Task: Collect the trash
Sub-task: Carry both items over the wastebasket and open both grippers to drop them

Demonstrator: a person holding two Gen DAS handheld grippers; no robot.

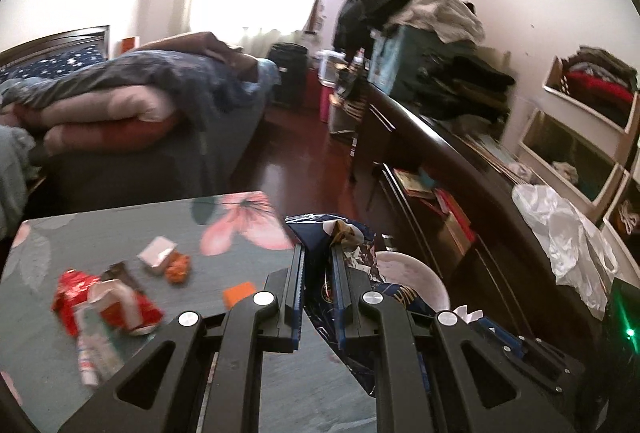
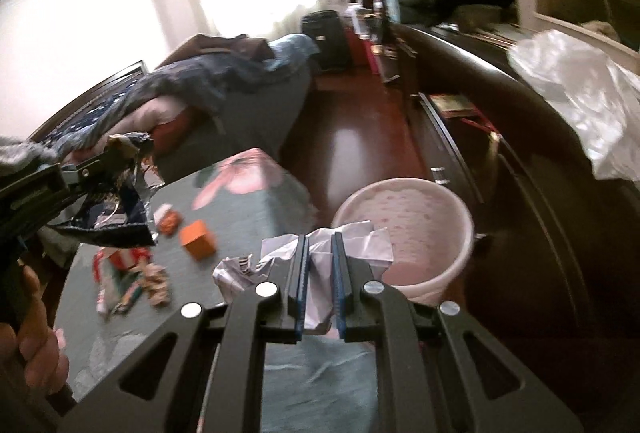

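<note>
Left tongs [image 1: 318, 257] pinch a dark blue foil wrapper [image 1: 356, 253], right tongs [image 2: 320, 253] pinch crumpled white paper [image 2: 320, 265], both near the pink bin [image 2: 408, 233]. Blurry leftover scraps, maybe wrappers [image 1: 104, 301], sit on the counter [image 1: 120, 225].
</note>
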